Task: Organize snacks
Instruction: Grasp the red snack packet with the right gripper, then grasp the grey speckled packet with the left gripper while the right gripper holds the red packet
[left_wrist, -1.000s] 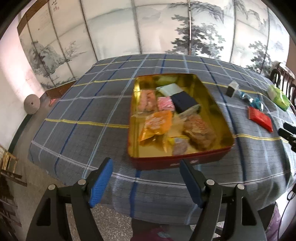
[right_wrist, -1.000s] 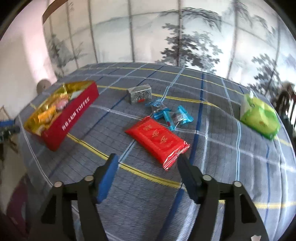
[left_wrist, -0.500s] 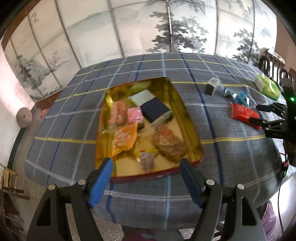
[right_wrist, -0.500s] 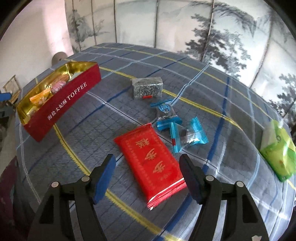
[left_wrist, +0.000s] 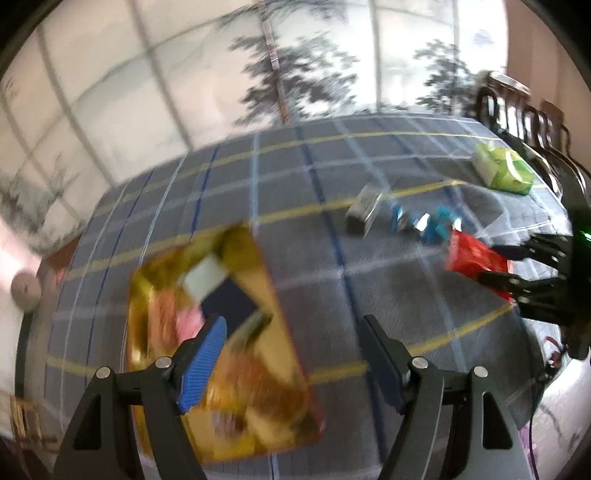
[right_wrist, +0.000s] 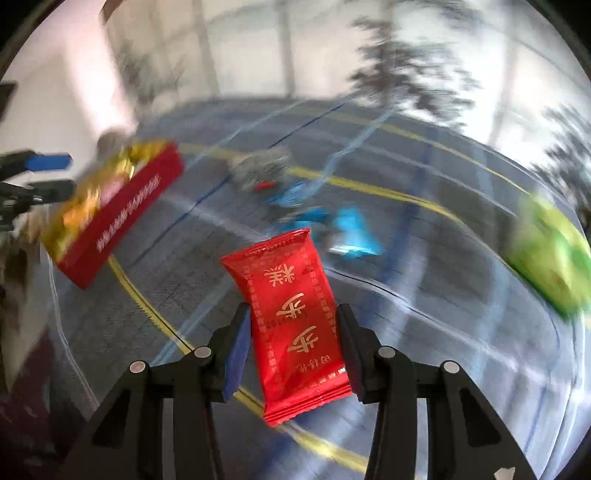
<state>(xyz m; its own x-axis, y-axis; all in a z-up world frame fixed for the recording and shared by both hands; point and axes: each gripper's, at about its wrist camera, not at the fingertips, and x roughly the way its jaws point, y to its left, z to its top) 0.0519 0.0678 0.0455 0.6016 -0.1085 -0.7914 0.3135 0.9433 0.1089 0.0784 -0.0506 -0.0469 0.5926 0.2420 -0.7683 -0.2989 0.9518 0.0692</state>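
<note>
Gripping the red packet, the right gripper has just been closing its jaws, and both pads now press the packet's 2 long sides. Packet sits sharp in the right wrist view against a smeared background, its far end pointing toward the red tin.

Landmark: red tin, gold lining, on the checked tablecloth. Tin already holds several wrapped snacks; individual items too blurred to tell apart.

Relative to the tin, in the left wrist view:
- silver packet well off to its right, lying on the cloth
- blue candies, at least 2, just beyond the silver packet, further from the tin
- green packet furthest from the tin, near the table's far right edge
- red packet between the blue candies and the right gripper

Left gripper: jaws wide apart, nothing between them, hovering over the tin's near right side. Whole left view is motion-blurred.
</note>
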